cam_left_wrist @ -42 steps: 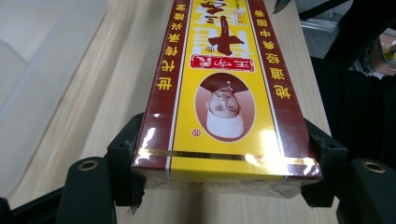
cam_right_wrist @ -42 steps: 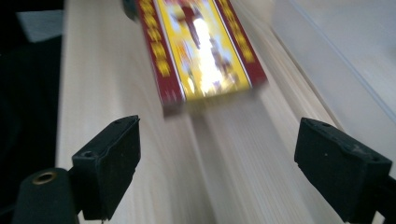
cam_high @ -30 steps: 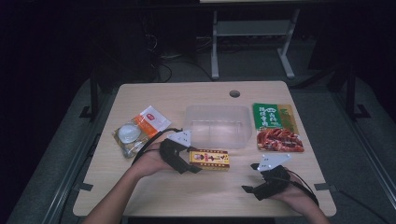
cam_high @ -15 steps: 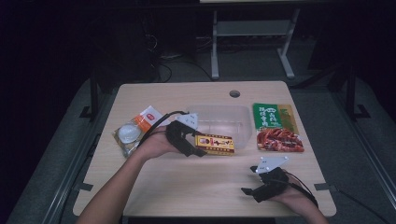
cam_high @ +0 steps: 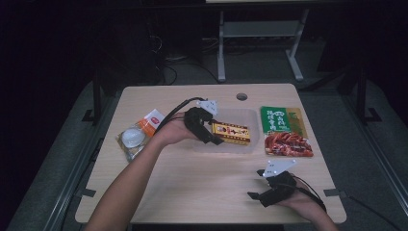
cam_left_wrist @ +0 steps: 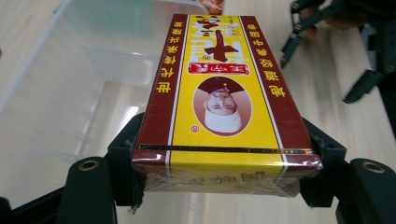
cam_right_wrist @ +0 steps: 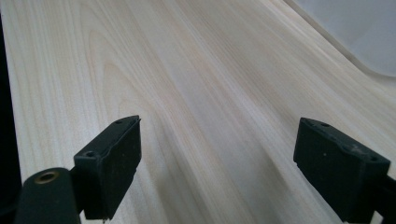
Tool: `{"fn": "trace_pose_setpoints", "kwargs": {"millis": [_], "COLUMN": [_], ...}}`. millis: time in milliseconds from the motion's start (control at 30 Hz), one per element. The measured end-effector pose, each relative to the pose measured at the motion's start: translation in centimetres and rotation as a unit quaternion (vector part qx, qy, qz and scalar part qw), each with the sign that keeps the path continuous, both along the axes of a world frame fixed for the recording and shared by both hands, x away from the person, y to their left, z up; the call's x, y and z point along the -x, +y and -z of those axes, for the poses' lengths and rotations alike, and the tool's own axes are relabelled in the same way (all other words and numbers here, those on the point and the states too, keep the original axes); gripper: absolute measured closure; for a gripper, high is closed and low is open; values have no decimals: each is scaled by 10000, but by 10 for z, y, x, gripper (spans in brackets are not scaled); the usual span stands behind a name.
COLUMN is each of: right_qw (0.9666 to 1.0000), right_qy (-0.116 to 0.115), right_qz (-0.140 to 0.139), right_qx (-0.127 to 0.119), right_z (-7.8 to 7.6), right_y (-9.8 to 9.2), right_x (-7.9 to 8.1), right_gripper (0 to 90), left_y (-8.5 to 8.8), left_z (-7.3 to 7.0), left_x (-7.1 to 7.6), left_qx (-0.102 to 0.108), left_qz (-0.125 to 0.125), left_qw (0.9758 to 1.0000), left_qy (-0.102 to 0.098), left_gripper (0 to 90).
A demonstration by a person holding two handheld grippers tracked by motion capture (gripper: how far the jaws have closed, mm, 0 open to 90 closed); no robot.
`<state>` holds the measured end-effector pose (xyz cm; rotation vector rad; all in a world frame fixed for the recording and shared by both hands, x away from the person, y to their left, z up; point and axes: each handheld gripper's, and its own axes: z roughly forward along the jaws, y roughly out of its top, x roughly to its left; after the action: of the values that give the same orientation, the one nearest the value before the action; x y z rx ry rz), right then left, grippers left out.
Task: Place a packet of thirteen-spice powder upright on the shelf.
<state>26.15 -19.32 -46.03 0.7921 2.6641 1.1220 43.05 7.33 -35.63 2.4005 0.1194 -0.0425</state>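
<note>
Yellow-and-red box (cam_left_wrist: 219, 102) clamped in your left gripper (cam_high: 208, 129)
You've got it over the clear container (cam_high: 250, 144); right gripper (cam_high: 262, 190) (jaws apart) rests on the table (cam_high: 192, 183).

Both grippers matte black: left gripper (cam_high: 215, 136), right gripper (cam_high: 255, 196). Grey three-cornered plate on top of each, black cable trailing behind. Brass-ringed screw holes beside the blocky pads (cam_right_wrist: 112, 161).

Print on the box I'm holding

I see large red Chinese characters on the yellow-and-maroon box (cam_left_wrist: 219, 93), upside down; yellow characters line its maroon borders; I can't read them.
</note>
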Motion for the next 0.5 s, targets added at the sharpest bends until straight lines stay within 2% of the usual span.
{"fn": "trace_pose_setpoints", "kwargs": {"millis": [333,500], "right_qw": [10000,10000], "right_qy": [-47,-28], "right_qz": [-50,-44], "right_qx": [-12,-24], "right_z": [1,1], "right_y": [-2,-4], "right_x": [-2,-3], "right_gripper": [148,148], "left_y": [-23,-31], "left_z": [0,3], "left_x": [-27,-33], "left_qx": [-161,-188], "left_qz": [-96,-76], "left_qw": [9998,9998], "left_qy": [-11,-23], "left_gripper": [313,313]}}
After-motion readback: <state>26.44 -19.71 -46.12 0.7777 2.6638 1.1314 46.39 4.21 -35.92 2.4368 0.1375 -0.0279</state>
